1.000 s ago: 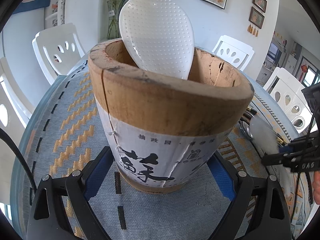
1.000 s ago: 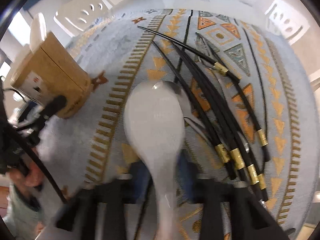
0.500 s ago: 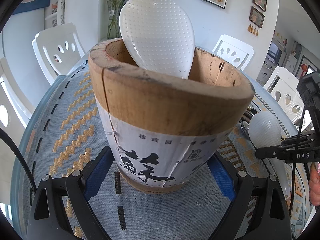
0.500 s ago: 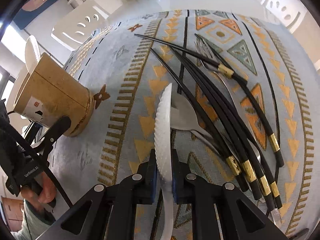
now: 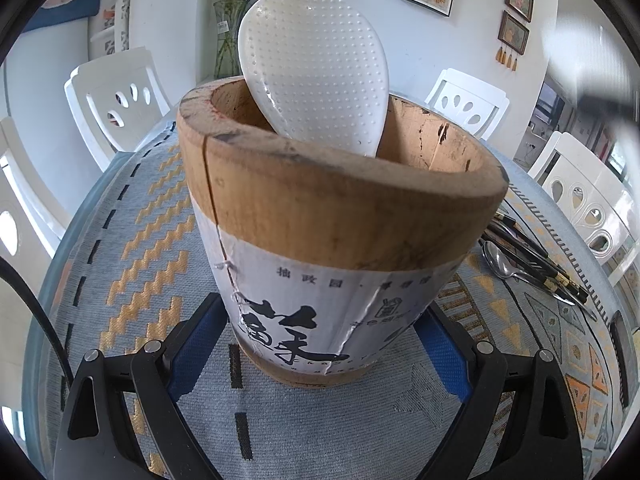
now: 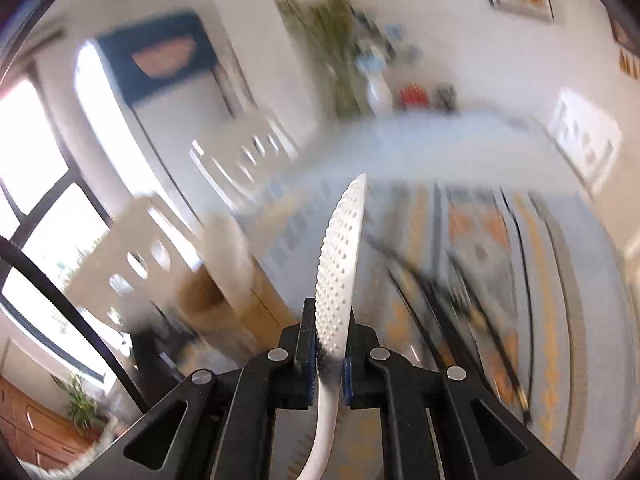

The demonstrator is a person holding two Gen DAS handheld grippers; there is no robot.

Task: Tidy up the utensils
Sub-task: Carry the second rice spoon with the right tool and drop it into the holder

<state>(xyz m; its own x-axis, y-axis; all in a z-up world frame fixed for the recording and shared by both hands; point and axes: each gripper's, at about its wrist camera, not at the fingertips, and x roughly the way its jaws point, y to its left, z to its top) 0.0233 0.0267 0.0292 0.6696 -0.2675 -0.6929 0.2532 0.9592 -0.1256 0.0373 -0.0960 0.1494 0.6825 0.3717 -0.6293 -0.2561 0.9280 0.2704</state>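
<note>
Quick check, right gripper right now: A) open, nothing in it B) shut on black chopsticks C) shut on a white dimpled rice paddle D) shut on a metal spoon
C: in the right wrist view the right gripper has its blue pads pressed on the neck of a white dimpled rice paddle, seen edge-on and rising between the fingers.

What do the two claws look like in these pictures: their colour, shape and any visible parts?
Both are alike. The left claw has two matte black plastic fingers with triangular cut-outs, silver round screw heads and blue pads on the inner faces. A thin black cable curves past its left side. The right claw shows the same black fingers, silver screws and ribbed blue pads.
</note>
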